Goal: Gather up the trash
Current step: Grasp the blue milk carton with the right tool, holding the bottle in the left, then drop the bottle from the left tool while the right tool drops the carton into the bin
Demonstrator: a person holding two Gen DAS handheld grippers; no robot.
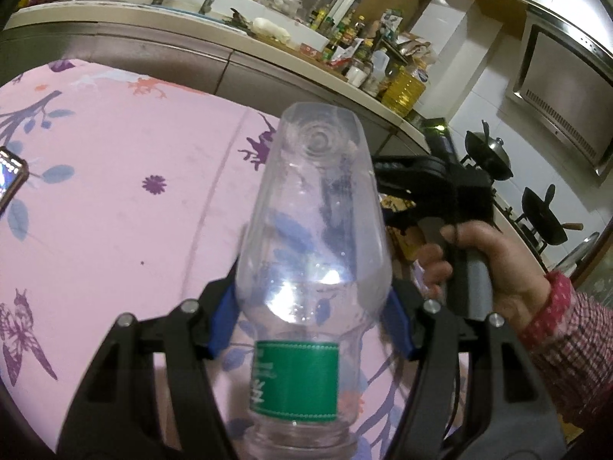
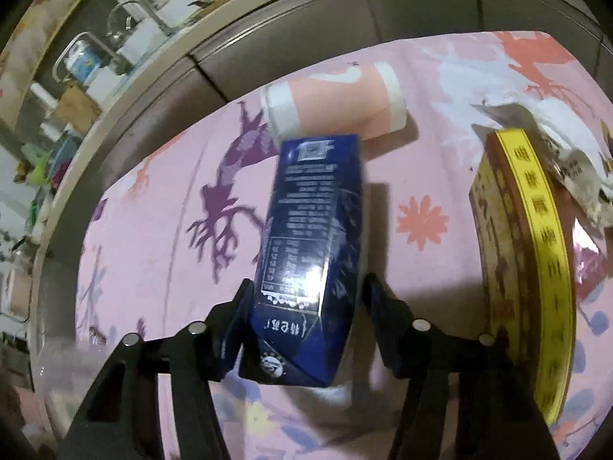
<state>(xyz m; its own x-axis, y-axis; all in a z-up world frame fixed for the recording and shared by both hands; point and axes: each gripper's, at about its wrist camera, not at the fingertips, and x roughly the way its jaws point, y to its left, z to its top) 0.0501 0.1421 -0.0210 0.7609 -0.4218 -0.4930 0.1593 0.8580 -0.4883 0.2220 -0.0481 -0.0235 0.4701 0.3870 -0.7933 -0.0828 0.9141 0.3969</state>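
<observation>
A clear plastic bottle (image 1: 306, 211) with a green label lies lengthways in my left gripper (image 1: 310, 295), base pointing away; the blue pads (image 1: 222, 318) press on both its sides above the pink flowered tablecloth (image 1: 115, 211). To its right a hand (image 1: 490, 268) in a checked sleeve holds my right gripper (image 1: 413, 176). In the right wrist view my right gripper (image 2: 306, 291) has a dark blue drink carton (image 2: 314, 222) between its fingers, which touch both sides. The carton leans to the left over the cloth.
Behind the carton lies a pink-and-white roll (image 2: 337, 99). A round tin with a yellow band (image 2: 536, 249) and a crumpled wrapper (image 2: 574, 161) sit at the right. A phone (image 1: 11, 176) lies at the left. Beyond are a cluttered counter (image 1: 268, 50) and woks (image 1: 490, 153).
</observation>
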